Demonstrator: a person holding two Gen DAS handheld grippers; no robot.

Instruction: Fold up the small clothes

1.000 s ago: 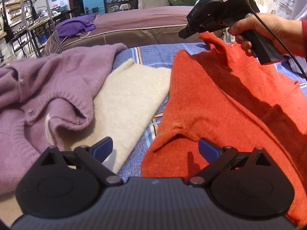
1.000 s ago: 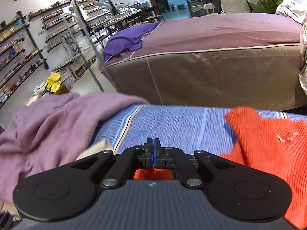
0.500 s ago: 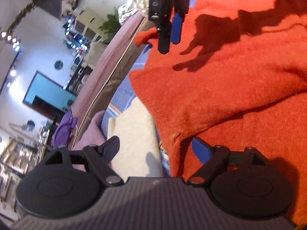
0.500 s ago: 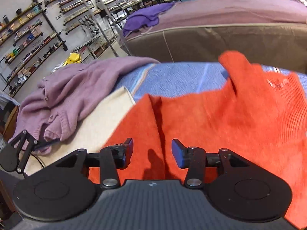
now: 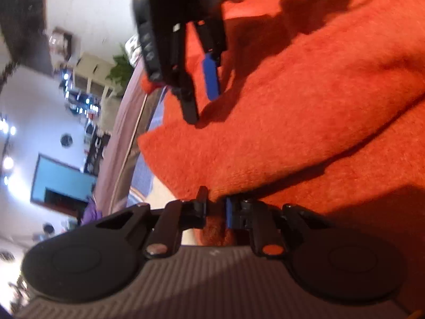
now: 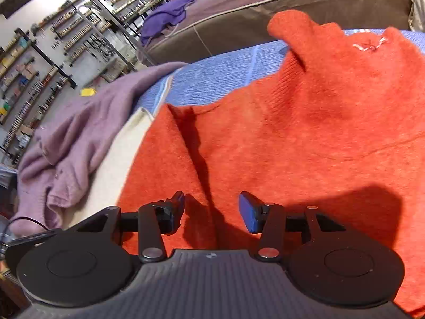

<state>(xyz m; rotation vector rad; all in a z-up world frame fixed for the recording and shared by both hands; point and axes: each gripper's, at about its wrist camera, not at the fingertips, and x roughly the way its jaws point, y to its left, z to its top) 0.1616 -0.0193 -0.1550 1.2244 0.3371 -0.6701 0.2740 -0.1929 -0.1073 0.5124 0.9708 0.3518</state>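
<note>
Left gripper (image 5: 215, 207) rolled sideways since earlier frame, jaws just closed, pinching orange sweater (image 5: 305, 111) edge. Right gripper (image 6: 211, 208) at 12 o'clock in left view, tilted down over sweater, jaws wide, holding nothing. Sweater spread on blue striped cover (image 6: 217, 77).

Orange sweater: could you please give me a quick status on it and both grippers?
Left gripper just closed, pinching the orange sweater edge. Right gripper just opened, empty, over the sweater. Lilac cardigan and cream cloth alongside, not obstructing.
</note>
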